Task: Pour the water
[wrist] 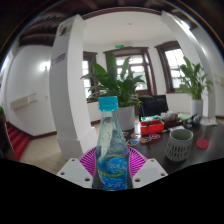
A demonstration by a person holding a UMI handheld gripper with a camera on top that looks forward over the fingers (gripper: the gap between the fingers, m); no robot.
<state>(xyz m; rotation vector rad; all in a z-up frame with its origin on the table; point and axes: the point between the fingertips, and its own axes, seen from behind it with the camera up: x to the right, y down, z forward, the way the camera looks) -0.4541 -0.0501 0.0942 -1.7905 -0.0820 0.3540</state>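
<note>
step: before pour | my hand-held gripper (113, 172) seems clenched on clear plastic water bottle with blue cap (112, 150) | kept upright, so no spill | grey mesh cup (178, 145) on surface

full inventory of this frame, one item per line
bottle: 1, clear with blue label and teal cap, upright between the tool's fingers
cup: 1, grey ribbed, on the table beyond the bottle to its right
table: 1, dark, under the cup
red item: 1, red, on the table behind the cup; kind unclear
monitor: 1, black, behind the red item
plants: 2, green, one behind the bottle, one by the right window
pillar: 1, white, left of the bottle
windows: several, dark frames, back wall
tool: 1, pink pads, fingers at either side of the bottle's lower body; contact not clear
</note>
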